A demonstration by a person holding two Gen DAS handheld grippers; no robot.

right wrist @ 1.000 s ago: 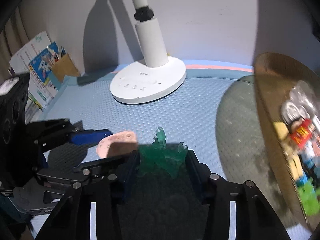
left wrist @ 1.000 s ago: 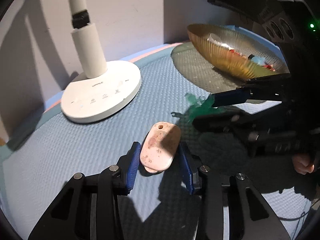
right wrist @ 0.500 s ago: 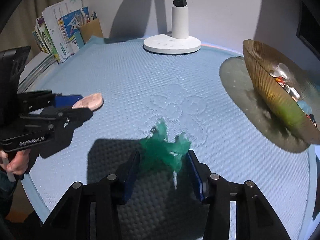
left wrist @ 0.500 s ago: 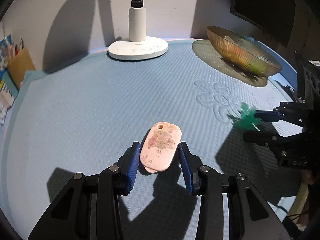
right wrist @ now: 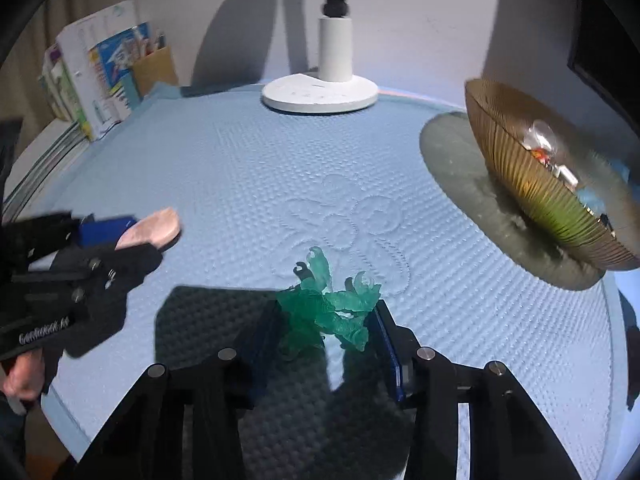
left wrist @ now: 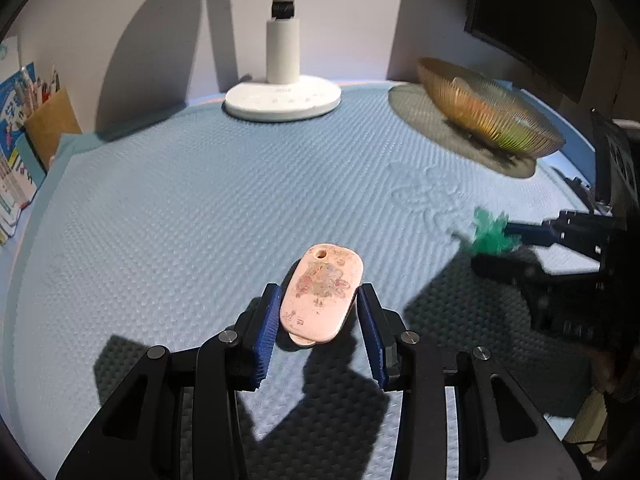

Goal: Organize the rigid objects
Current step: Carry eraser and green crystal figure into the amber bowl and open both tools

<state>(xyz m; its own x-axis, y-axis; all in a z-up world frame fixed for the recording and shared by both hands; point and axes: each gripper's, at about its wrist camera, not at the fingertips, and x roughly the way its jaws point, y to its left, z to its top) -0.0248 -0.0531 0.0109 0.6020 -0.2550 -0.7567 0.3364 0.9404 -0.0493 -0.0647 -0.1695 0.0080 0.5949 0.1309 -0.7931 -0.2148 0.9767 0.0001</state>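
Holding two items clear of the bench, both well short of the amber ribbed bowl.

Item 1: pink oval tag, punched hole at its far end, worn print on its face. Clamped between the blue pads of the left claw, raised above the blue textured mat. Position: in front of the bowl and off to its left, well apart from it.

Item 2: translucent green figurine, spiky, many-limbed. Sits between the pads of the right claw, jaws just closed in a little on it, grip apparently snug. Position: nearer the bowl than the tag, over the embossed flower pattern in the mat, not yet above the rim.

Item 3: bowl contents, seen from the right wrist: several small things, one clear and rounded, some red, white and blue. Too blurred to name.

Fixed items: white lamp base behind and left of the bowl, against the wall; books and a card holder far left of the bowl, off the mat's edge.

Progress, judged: some pieces apparently sorted into the bowl; mat otherwise bare of loose pieces. Remaining: carrying tag and figurine over the bowl rim and letting go of each. Probably the last two pieces, though parts of the bench lie out of sight.
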